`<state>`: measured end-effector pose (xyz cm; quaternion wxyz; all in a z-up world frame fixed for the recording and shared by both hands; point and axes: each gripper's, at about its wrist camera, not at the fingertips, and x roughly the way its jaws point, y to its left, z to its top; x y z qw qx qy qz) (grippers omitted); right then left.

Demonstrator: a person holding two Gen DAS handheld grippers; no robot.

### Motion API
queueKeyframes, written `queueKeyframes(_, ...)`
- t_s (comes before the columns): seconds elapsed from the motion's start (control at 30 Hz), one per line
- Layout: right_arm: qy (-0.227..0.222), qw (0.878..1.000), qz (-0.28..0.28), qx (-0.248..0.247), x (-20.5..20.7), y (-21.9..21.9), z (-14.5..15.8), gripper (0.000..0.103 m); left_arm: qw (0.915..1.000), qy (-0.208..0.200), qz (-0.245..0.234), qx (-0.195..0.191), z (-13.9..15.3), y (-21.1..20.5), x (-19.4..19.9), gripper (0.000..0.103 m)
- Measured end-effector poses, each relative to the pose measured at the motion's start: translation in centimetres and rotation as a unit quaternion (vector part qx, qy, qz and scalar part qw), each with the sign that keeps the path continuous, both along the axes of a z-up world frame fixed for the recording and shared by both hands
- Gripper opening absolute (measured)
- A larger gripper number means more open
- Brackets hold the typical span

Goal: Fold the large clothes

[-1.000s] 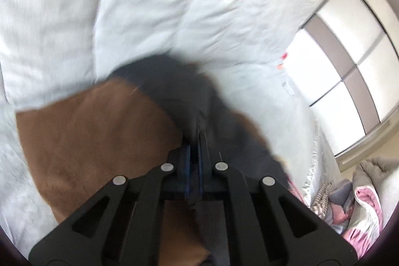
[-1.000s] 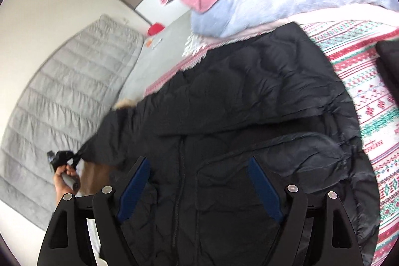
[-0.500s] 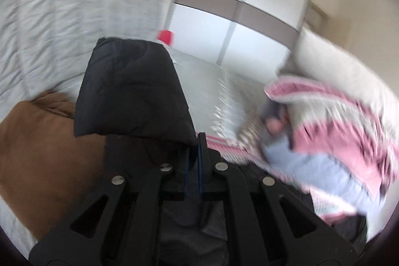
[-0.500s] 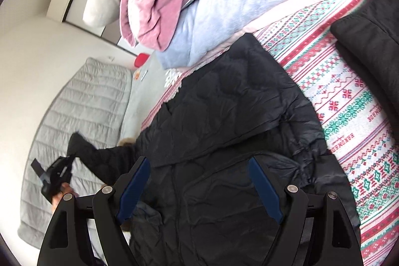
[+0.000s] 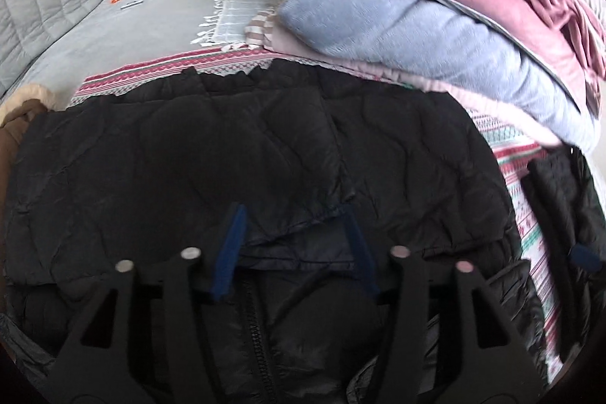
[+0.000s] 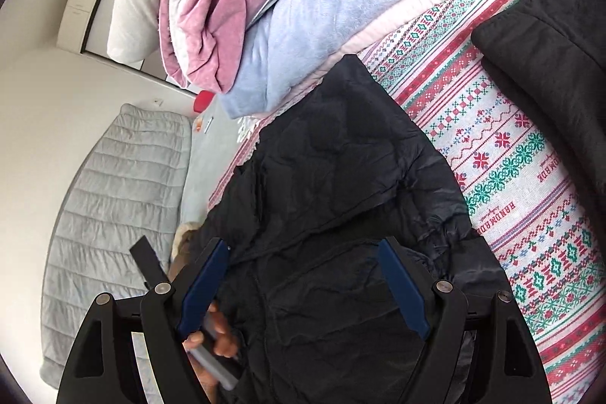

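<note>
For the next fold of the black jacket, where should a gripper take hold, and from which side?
Probably the loose cuff edge of the folded-over sleeve on the jacket, just ahead of the open left gripper. That edge lifts slightly off the layer below, so a low approach from the near side lets one of the fingers slip under it.

Left gripper jaws wide apart, empty. Right gripper jaws wide apart, empty. Left hand beside right gripper.
</note>
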<state>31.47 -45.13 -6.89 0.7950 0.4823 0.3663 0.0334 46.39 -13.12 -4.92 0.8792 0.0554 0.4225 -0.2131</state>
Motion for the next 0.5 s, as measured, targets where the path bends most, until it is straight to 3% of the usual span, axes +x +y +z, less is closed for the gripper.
queueKeyframes(0.23, -0.002, 1.0, 0.001, -0.01, -0.2, -0.2, 0.3, 0.083, 0.999, 0.025, 0.028, -0.022, 0.4, 1.8, -0.8, 0.058)
queueKeyframes(0.37, 0.004, 0.998, 0.012, -0.056, -0.2, 0.4, 0.8, 0.083, 0.9977, 0.021, 0.058, -0.027, 2.4, 5.2, -4.4, 0.059)
queueKeyframes(0.47, 0.015, 0.996, 0.011, -0.092, 0.0, 0.9, 0.9, 0.083, 0.9955, 0.011, 0.091, -0.022, 3.8, 10.7, -9.0, 0.079)
queueKeyframes(0.5, 0.018, 0.995, 0.012, -0.1, 0.0, 1.2, 0.9, 0.083, 0.9942, 0.007, 0.105, -0.022, 4.0, 12.4, -10.3, 0.08)
